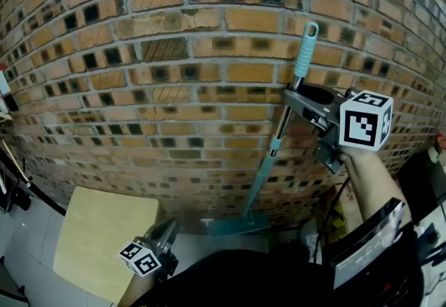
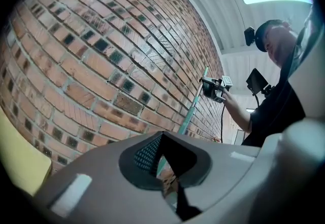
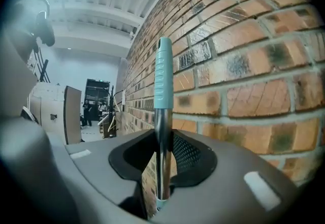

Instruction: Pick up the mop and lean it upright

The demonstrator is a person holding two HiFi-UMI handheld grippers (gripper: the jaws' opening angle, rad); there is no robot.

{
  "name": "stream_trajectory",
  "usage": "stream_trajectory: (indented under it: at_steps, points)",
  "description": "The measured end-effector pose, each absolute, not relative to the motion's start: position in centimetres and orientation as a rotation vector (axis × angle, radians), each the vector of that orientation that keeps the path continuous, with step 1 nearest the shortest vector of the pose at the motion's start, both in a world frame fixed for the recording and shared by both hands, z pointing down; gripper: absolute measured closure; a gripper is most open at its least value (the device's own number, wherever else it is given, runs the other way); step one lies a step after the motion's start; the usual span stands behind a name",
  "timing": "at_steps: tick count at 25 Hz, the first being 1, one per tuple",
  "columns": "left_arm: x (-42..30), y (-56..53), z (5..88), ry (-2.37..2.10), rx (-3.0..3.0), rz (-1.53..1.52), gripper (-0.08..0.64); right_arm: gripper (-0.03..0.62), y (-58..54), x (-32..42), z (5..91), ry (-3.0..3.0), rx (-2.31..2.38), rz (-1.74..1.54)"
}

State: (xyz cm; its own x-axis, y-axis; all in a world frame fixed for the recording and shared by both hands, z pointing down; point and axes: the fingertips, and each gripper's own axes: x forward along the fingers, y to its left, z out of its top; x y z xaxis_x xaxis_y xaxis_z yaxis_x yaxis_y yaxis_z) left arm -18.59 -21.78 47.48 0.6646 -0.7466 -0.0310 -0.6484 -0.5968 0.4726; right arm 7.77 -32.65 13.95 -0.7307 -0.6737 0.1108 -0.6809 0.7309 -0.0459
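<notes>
The mop [image 1: 263,172] stands nearly upright against the brick wall [image 1: 174,90], its flat teal head [image 1: 237,224] on the floor and its teal grip [image 1: 305,51] at the top. My right gripper [image 1: 296,100] is shut on the metal pole just below that grip. In the right gripper view the pole [image 3: 162,136] runs up between the jaws, and the teal grip [image 3: 163,75] rises above them [image 3: 163,167]. My left gripper [image 1: 166,232] hangs low near the body, jaws together with nothing in them [image 2: 165,167]. From there the mop [image 2: 192,111] and the right gripper [image 2: 212,87] show far off along the wall.
A pale wooden board [image 1: 104,243] lies at the lower left, near the wall's foot. Dark gear and cables [image 1: 14,187] sit at the far left. Boxes and clutter [image 1: 334,218] crowd the floor right of the mop head.
</notes>
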Motion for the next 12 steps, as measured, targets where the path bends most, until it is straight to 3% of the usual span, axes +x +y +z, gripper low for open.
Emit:
stream_trajectory:
  at_steps: [12]
  points:
    - [-19.1, -21.2, 45.7, -1.079, 2.490, -0.349, 0.566, 0.478, -32.9, 6.1, 5.4, -2.846, 1.100, -0.003]
